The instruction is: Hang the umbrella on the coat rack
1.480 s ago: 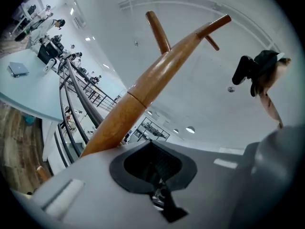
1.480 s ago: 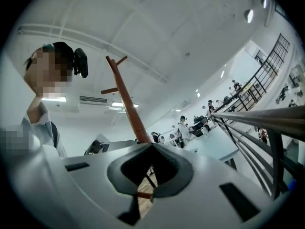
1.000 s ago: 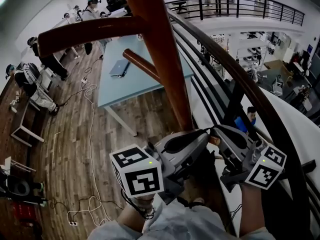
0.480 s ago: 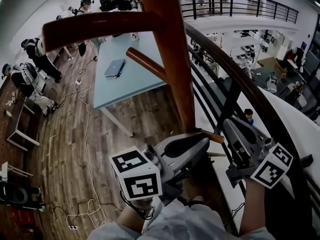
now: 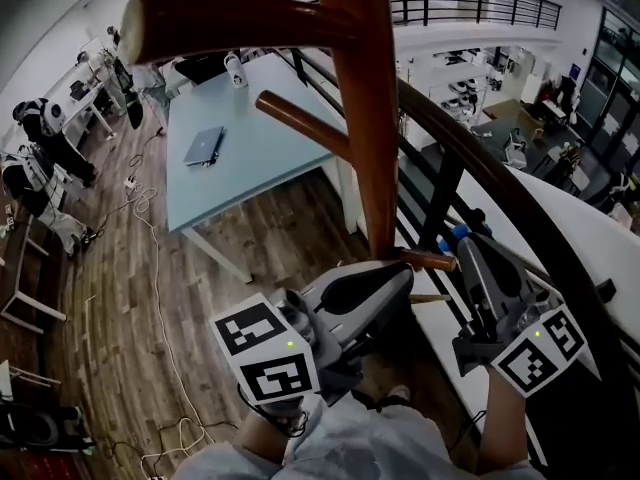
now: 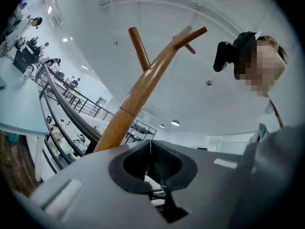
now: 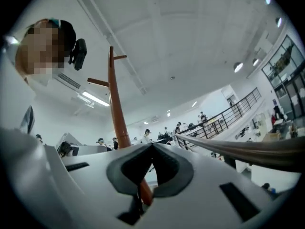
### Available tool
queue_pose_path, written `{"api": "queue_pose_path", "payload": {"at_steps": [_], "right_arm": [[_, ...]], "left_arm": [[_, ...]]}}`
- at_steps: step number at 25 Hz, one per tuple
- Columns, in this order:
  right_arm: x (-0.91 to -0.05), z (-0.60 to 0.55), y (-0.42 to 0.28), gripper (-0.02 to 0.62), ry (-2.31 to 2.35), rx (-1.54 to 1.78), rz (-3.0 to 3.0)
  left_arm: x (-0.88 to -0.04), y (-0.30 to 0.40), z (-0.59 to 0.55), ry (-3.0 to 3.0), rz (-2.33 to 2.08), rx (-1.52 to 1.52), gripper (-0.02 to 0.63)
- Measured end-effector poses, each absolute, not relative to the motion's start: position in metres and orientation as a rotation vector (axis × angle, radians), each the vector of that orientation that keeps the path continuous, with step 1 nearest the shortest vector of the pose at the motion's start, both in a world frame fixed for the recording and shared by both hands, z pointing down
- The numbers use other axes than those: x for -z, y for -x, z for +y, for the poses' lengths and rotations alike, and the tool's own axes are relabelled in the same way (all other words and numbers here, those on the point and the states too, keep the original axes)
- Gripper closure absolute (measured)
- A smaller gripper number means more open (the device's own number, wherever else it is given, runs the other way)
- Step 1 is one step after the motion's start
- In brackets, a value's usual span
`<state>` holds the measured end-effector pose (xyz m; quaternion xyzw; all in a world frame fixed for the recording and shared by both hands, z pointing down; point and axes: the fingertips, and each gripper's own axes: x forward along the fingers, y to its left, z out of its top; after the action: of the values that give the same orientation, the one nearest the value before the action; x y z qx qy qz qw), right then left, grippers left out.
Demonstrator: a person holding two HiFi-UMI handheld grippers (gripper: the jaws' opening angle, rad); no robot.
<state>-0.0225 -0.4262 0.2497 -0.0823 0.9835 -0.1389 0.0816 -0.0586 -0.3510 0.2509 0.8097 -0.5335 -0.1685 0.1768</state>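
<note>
Beside coat rack (image 5: 368,118), left gripper (image 5: 402,274) and right gripper (image 5: 467,242), fingers together and empty; railing (image 5: 480,163) rightward, wood floor (image 5: 150,268) leftward.

The coat rack (image 5: 365,118) is of red-brown, glossy wood. Its pole stands upright on the wooden floor (image 5: 250,258), just beside the dark curved railing (image 5: 520,208). A long peg (image 5: 230,23) goes out to the left high on the pole, and a shorter peg (image 5: 300,123) points up and left below it. Low on the pole a short brown piece (image 5: 428,260) sticks out to the right; I cannot tell if it belongs to the rack. At the top the rack (image 6: 138,97) forks into several slanted pegs.
</note>
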Motion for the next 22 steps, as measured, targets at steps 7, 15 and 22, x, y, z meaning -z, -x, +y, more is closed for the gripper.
{"api": "queue_pose_path", "payload": {"at_steps": [7, 15, 22], "right_arm": [[-0.232, -0.403, 0.004, 0.597, 0.576, 0.162, 2.911], [-0.226, -0.372, -0.009, 0.597, 0.753, 0.086, 2.867], [-0.225, -0.345, -0.018, 0.597, 0.891, 0.051, 2.836]], "left_arm": [[-0.243, 0.064, -0.327, -2.399, -1.448, 0.485, 0.598], [-0.243, 0.059, -0.300, -2.532, -1.399, 0.390, 0.600], [-0.240, 0.064, -0.281, -2.558, -1.301, 0.424, 0.600]]}}
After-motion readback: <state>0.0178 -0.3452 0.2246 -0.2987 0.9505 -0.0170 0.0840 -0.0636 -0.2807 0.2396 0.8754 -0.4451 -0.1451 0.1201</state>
